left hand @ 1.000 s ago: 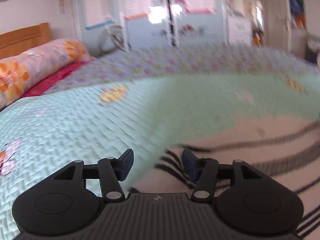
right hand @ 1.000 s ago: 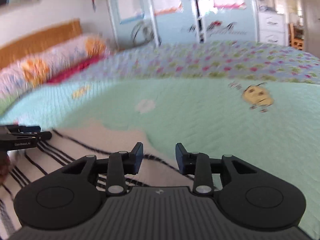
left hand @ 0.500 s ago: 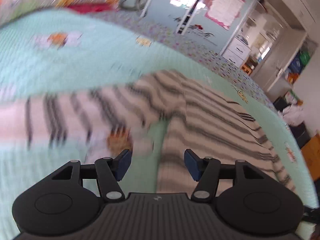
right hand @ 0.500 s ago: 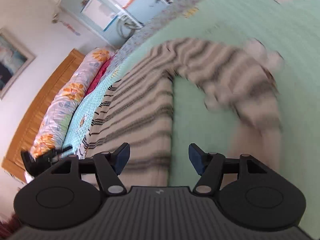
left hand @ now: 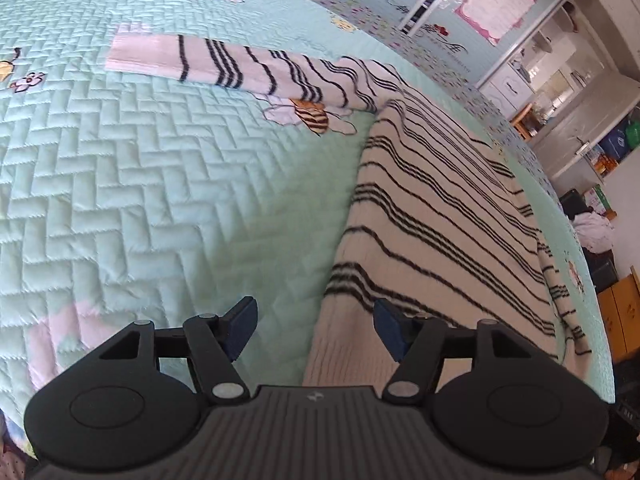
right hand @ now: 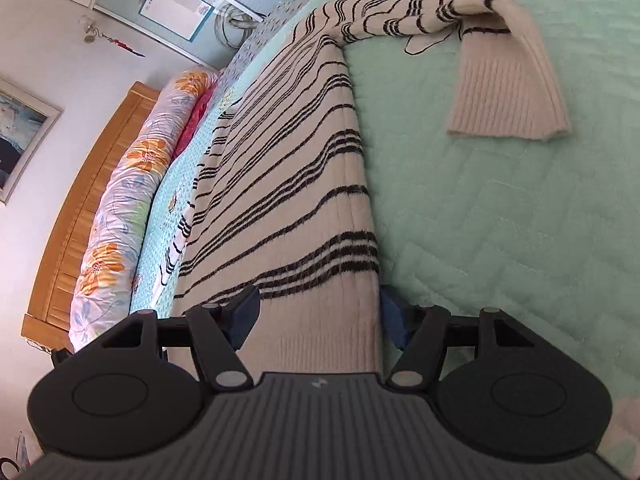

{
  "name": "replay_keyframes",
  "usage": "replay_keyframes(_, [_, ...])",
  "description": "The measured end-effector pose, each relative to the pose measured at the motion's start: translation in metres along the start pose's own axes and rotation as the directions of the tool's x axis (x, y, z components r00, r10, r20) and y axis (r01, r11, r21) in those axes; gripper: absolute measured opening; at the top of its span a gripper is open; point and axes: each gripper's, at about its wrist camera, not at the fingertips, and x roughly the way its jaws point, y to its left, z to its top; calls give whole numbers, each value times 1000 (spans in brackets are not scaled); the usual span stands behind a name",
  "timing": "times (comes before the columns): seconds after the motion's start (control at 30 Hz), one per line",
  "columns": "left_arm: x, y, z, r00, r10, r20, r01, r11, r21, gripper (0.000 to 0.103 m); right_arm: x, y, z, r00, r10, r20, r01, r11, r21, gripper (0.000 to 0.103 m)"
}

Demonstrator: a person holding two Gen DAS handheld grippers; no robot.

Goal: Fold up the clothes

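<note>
Left wrist view: sweater (left hand: 432, 208) flat on bed (left hand: 160, 168), sleeves spread, unfolded; my left tongs (left hand: 314, 326) and right tongs (right hand: 320, 314) gape empty.

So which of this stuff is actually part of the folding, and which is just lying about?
Part of the job:
- striped sweater, spread on the bed
- left gripper, open
- right gripper, open

Just there:
- green quilt
- floral bolster
- headboard
- picture
</note>
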Motion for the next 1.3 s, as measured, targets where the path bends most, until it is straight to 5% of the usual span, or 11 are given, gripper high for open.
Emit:
replay_keyframes(0.13, [4,-4,-4,1000,12,8,-12,1000,21,74,1,0,-1,1000,-17,10,17,1000,-24,62])
replay_keyframes(0.2, [5,-5,-5,1000,7,17,-8,1000,17,73,0,-1,-2,999,-30,15,30,999,-36,39])
replay_keyframes(0.23, [6,-7,-5,1000,10,21,-11,1000,28,70,-1,-2,-2,999,-36,18,37,998,-43,15])
replay_keyframes(0.27, [9,-11,-4,1000,16,17,-17,998,53,65,-1,-2,-2,999,-42,21,43,998,-49,12])
replay_keyframes(0.33, [14,-20,-1,1000,29,6,-29,993,110,17,-2,-3,-3,998,-54,27,56,997,-61,11])
replay_keyframes(0.37, [16,-23,0,999,33,4,-33,993,117,12,-2,-3,-4,998,-60,30,62,996,-68,11])
replay_keyframes(0.67, [12,-25,2,1000,16,19,-17,998,57,11,-11,-19,6,995,-83,62,85,996,-28,8])
replay_keyframes(0.9, [-5,-21,-9,993,98,68,-102,992,69,38,-19,-13,-1,993,-91,75,97,992,-76,25])
replay_keyframes(1.07, [-37,-45,-32,988,98,120,-121,972,201,44,-46,49,-39,977,-135,163,196,868,-457,31])
replay_keyframes(1.17, [-46,-53,-49,1000,9,28,-14,985,171,46,-41,72,-64,991,-115,72,135,794,-593,32])
replay_keyframes(1.3, [-40,-59,-72,989,-93,-116,102,992,73,50,-14,87,-92,991,-126,-36,71,751,-657,33])
